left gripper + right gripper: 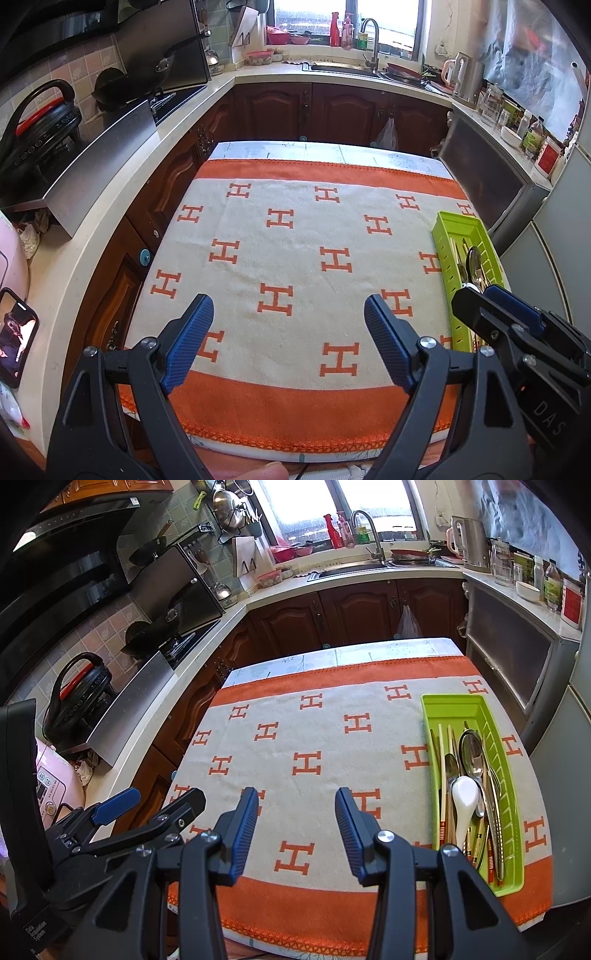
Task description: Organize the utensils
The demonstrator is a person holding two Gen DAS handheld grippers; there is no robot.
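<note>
Green trays (480, 705): one
White ceramic spoons (466, 794): one
Large metal spoons (471, 747): one
Other metal cutlery in the tray: several, overlapping, count unclear
Orange-patterned cloths (314, 738): one

We are looking at a table (424, 646) wearing an orange-and-cream towel (332, 746) — and a green tray (430, 716) is sitting on the towel's right side, utensils (469, 775) lying inside it.

**Legible Markings**

Large orange "H" letters repeated in rows across the cream blanket (332, 746) with orange borders. "DAS" printed in grey on the right gripper (476, 295) body. "Data Acquisition System", small and faint, on the left gripper (159, 801) body.
</note>
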